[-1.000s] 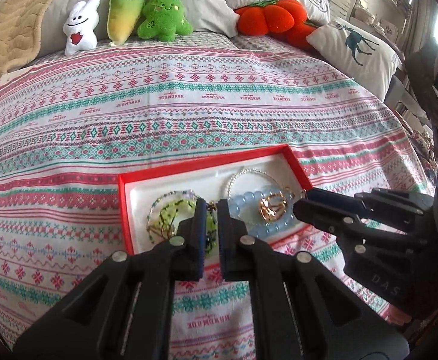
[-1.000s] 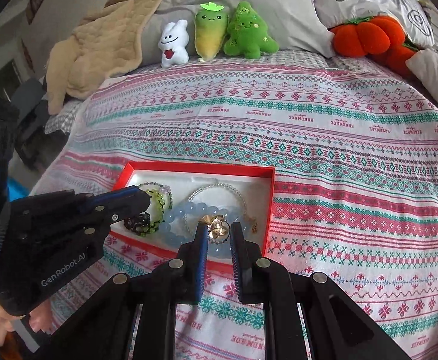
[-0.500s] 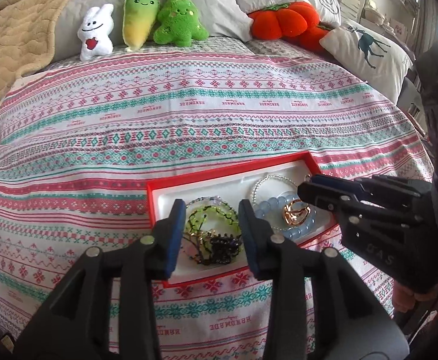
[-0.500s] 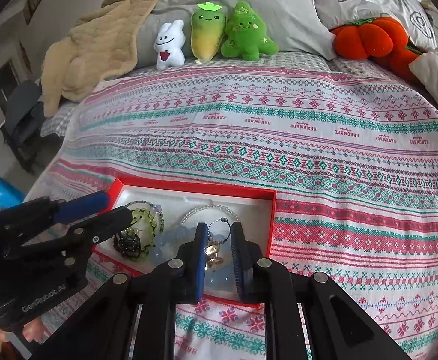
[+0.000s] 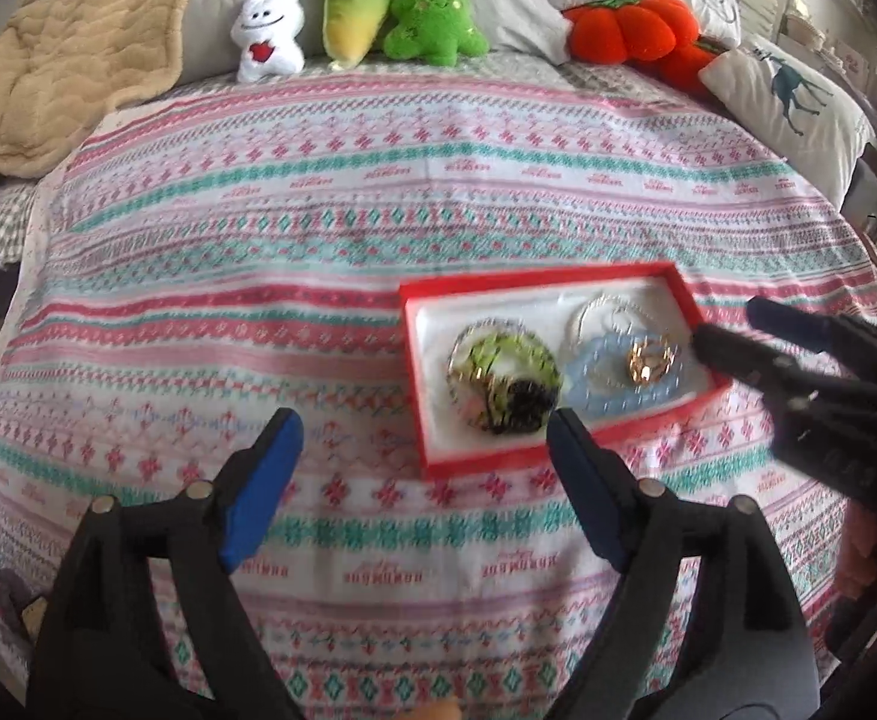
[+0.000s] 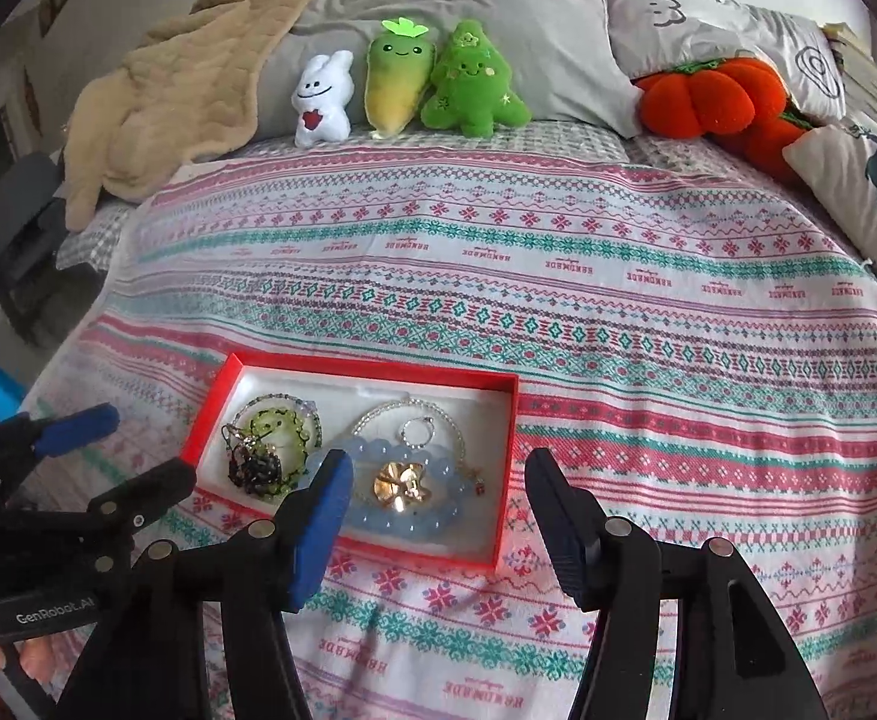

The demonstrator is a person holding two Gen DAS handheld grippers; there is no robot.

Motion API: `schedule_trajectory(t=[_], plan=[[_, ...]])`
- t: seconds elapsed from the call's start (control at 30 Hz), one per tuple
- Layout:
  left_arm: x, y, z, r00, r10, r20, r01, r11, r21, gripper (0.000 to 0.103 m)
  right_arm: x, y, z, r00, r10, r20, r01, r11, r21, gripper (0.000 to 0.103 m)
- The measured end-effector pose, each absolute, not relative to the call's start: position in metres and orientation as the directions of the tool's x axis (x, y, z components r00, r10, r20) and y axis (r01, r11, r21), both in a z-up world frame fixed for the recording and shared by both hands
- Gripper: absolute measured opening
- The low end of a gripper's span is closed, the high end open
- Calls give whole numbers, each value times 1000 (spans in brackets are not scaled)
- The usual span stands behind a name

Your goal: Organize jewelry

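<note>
Both grippers are seen drawn back from the red jewelry box (image 6: 507, 420), where a second earlier their tips were closed down among the pieces inside. The jaws of the left gripper (image 5: 420, 438) have just been opening and are now spread wide and released, with only bedspread between them. The jaws of the right gripper (image 6: 438, 474) have likewise just been opening; the box's near right corner is framed between them, but nothing is gripped.

The box is set on the patterned bedspread (image 6: 618, 312), toward the bed's near edge. A pale blue bead bracelet (image 6: 438, 516) is laid in its right half, with a gold flower-shaped piece (image 6: 399, 486) inside the ring and a thin clear-bead strand (image 6: 408, 408) behind it. A green bead bracelet (image 6: 276, 426) and a dark tangled piece (image 6: 255, 468) are laid in the left half.

Along the bed's far edge, a tan blanket (image 6: 186, 90), grey pillows (image 6: 498, 18), orange pumpkin cushions (image 6: 714, 96), a deer-print pillow (image 6: 858, 180) and three small plush toys, a white rabbit (image 6: 321, 102), a radish (image 6: 396, 78) and a green tree (image 6: 474, 90), are lined up well apart from the box. Nothing is placed between grippers and box.
</note>
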State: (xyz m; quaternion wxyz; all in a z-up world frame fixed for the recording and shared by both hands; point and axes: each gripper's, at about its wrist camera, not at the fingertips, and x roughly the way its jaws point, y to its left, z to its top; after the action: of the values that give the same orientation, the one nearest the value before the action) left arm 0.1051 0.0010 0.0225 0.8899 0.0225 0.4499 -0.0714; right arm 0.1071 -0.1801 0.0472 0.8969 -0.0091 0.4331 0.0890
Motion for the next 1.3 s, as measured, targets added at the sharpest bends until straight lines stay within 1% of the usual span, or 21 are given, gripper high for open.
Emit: schedule_trajectory(t=[0.1, 0.17, 0.23, 0.3, 0.33, 0.37, 0.4, 0.47, 0.53, 1.3], plan=[[92, 1, 17, 554, -85, -828, 125, 992, -19, 92, 91, -183, 52, 596, 120, -794, -146, 989, 40, 64], [84, 2, 15, 538, -81, -839, 111, 994, -25, 98, 80, -183, 54, 589, 105, -801, -136, 990, 30, 77], [76, 3, 13, 529, -78, -845, 104, 994, -26, 99, 69, -182, 55, 577, 81, -813, -123, 992, 11, 84], [70, 4, 13, 526, -69, -847, 94, 995, -22, 100, 58, -181, 56, 567, 65, -821, -115, 993, 0, 88], [66, 4, 12, 524, -68, -849, 90, 996, -24, 101, 53, -181, 56, 559, 56, -827, -110, 994, -7, 93], [64, 4, 12, 521, -70, -851, 87, 996, -28, 101, 48, -180, 56, 551, 45, -833, -106, 994, -16, 101], [63, 4, 11, 517, -70, -853, 85, 996, -30, 101, 45, -180, 54, 543, 30, -839, -96, 995, -27, 103], [60, 4, 10, 511, -71, -856, 85, 996, -32, 101, 41, -181, 51, 521, 7, -854, -69, 997, -34, 103], [57, 2, 10, 512, -70, -856, 87, 996, -30, 101, 40, -184, 49, 496, 15, -868, -48, 999, -10, 103], [62, 0, 3, 495, -70, -866, 77, 996, -37, 101, 47, -181, 36, 455, -17, -891, -21, 999, -30, 103]])
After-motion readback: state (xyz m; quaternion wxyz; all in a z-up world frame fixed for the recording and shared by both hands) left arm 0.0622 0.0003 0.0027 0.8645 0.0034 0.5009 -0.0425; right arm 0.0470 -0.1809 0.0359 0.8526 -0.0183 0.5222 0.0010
